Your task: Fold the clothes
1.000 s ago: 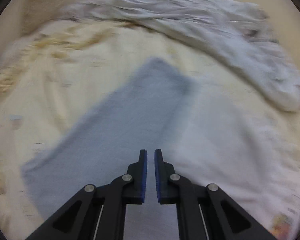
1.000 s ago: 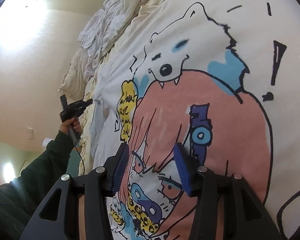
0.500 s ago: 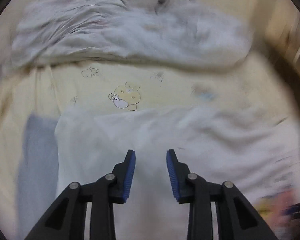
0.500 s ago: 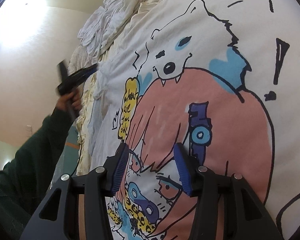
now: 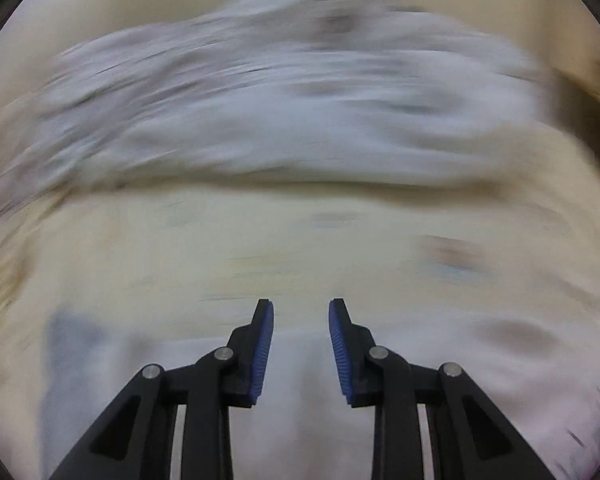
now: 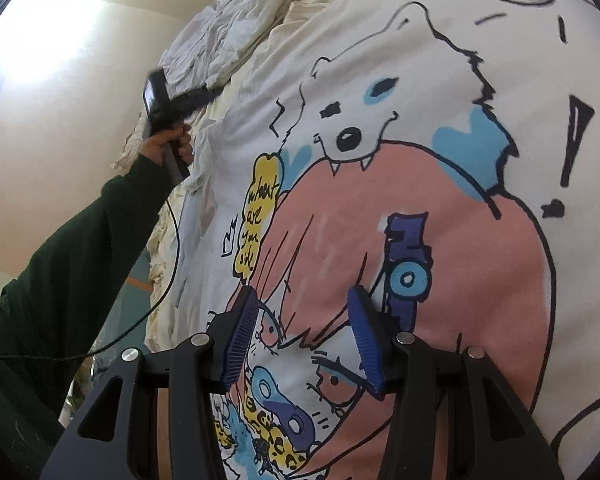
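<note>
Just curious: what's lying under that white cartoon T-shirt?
The printed T-shirt lies on cream, crumpled bedding, which shows past its far edge. What's directly beneath is covered by the shirt.

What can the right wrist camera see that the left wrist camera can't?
Only the right wrist view: the T-shirt's cartoon print, clear and sharp, the open right gripper above it, and the person's left hand holding the other tool.

Only the left wrist view: the left gripper from behind, jaws apart with nothing between them, after just opening, and a blurry yellow sheet.

Both: the crumpled white bedding beyond the shirt.
</note>
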Available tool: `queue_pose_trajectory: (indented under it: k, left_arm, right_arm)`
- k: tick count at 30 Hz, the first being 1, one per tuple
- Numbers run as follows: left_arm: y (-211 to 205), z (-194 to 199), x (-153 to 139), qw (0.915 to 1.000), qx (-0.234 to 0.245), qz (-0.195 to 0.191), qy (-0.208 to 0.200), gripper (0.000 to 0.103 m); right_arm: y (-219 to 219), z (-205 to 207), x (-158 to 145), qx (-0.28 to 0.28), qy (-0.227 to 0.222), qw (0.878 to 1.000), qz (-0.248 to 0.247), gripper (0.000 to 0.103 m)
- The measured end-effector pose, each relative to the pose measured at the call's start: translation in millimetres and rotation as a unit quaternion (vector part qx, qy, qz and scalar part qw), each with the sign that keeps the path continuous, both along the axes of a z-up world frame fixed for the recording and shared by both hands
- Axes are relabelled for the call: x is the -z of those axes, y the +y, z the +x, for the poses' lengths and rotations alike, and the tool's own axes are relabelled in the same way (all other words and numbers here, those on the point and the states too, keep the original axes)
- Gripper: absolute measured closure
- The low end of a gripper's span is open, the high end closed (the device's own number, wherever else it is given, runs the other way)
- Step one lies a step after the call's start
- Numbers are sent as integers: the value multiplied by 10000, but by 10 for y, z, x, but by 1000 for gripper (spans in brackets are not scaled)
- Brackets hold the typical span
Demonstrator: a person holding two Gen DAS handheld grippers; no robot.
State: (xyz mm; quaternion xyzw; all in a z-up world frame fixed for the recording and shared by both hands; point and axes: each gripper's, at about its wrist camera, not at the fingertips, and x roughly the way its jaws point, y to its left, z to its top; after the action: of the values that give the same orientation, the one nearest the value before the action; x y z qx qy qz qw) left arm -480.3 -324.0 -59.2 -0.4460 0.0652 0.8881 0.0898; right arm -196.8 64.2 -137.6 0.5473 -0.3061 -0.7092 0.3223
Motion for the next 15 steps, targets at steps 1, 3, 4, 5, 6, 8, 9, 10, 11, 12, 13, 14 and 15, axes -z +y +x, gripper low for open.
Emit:
queue_pose_trajectory:
  k: [1,3,4,5,6,8,9,10,11,12,13,14,15]
  left_arm:
    - [282,88,-23,9986,537,3,-23,73]
    - [642,122,-10,9943,1055,136,-115,64]
    - [822,140,-4,9910,1313,202,-162,59]
    - [995,152,3,9874,1544,282,-215,51]
    - [1132,135,9,9852,1637,423,-293,50]
    - [1372,36,23,9817,1738,690,-371,50]
    - [1464,-6,38,9799,1790,759,-438,50]
    - [1566,-33,68,9793,1839,678,-502,50]
    - [1668,-60,98,9786,1888,597,-565,50]
    - [1769,-86,128,9777,1937,516,-629,50]
    - [1857,-110,155,9768,1980,441,-689,50]
    - [1878,-124,170,9763,1996,394,-730,58]
    - [1899,-134,179,9759,2016,356,-762,93]
  right_arm:
    - [-5,-6,-4,-4,-2,10000,-4,51]
    - [-10,-7,1,3,-34,10000,-37,51]
    - [-9,-4,9,13,-62,10000,-65,51]
    - [-4,0,13,24,-81,9999,-91,51]
    - [-12,-7,15,35,-93,9999,-105,51]
    - [-12,-11,16,52,-116,9998,-130,51]
    - [-13,-13,17,59,-146,9998,-151,51]
    - [-13,-14,19,67,-176,9997,-173,51]
    - [-7,-17,22,79,-205,9996,-204,51]
    - [2,-23,24,91,-244,9993,-264,51]
    - [11,-29,26,104,-282,9990,-323,51]
    - [20,-34,27,117,-317,9987,-380,51]
    - [35,-37,15,146,-309,9986,-403,51]
